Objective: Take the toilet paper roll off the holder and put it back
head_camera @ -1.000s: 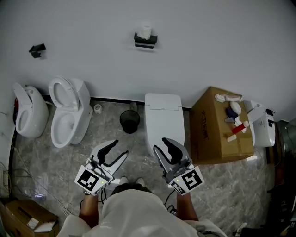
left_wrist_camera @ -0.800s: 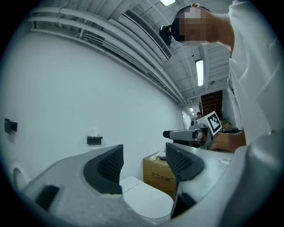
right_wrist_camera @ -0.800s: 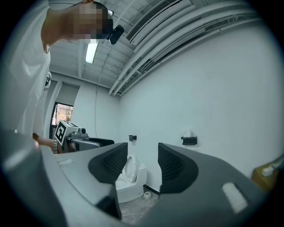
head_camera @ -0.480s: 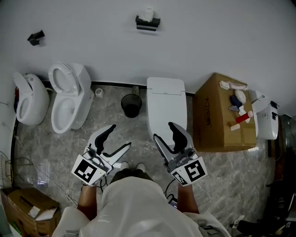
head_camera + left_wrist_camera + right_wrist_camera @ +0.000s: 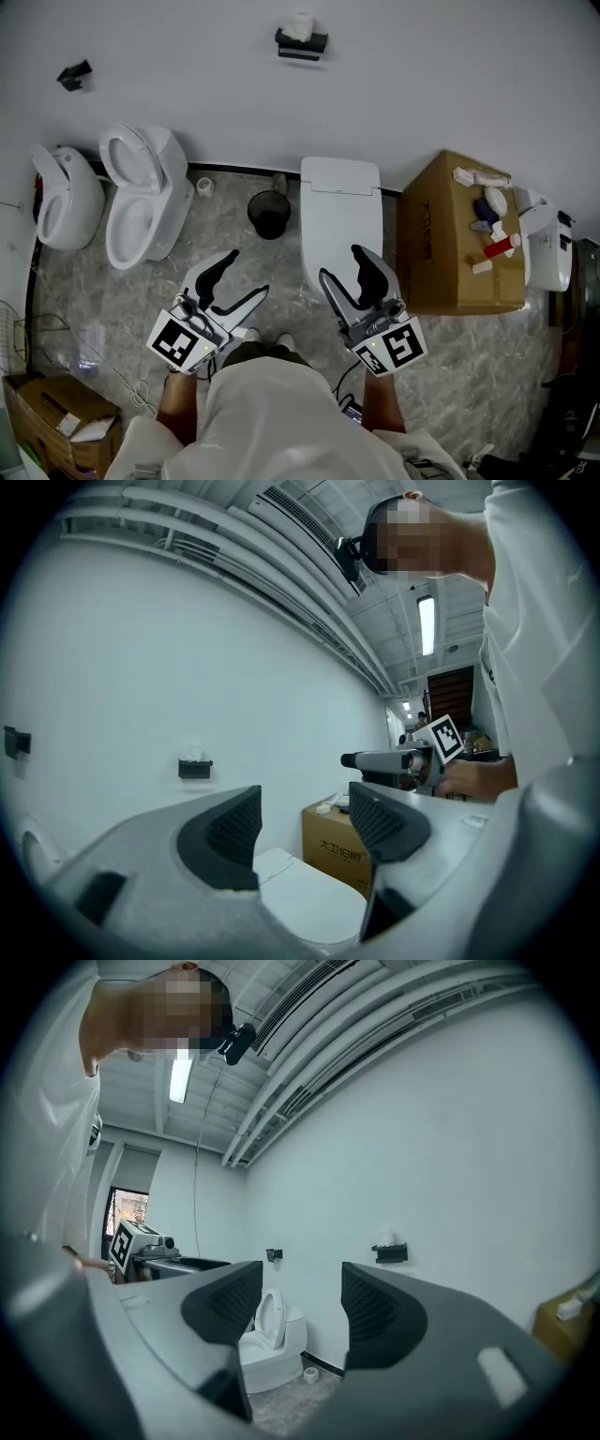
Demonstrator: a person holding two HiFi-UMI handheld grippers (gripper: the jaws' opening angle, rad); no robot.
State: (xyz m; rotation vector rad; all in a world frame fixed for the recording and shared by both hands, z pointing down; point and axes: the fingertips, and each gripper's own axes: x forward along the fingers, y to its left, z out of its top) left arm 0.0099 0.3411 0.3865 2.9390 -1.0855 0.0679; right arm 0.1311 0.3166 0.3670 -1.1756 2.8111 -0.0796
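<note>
The white toilet paper roll (image 5: 300, 25) rested on the black wall-mounted holder (image 5: 301, 44), untouched. The left gripper (image 5: 246, 274) and the right gripper (image 5: 343, 265) were held level, well apart from that holder and facing its wall. Their jaws had just been opening and gaped empty, probably readied to take the roll.

Roll (image 5: 300, 25) atop wall holder (image 5: 302, 45)
</note>
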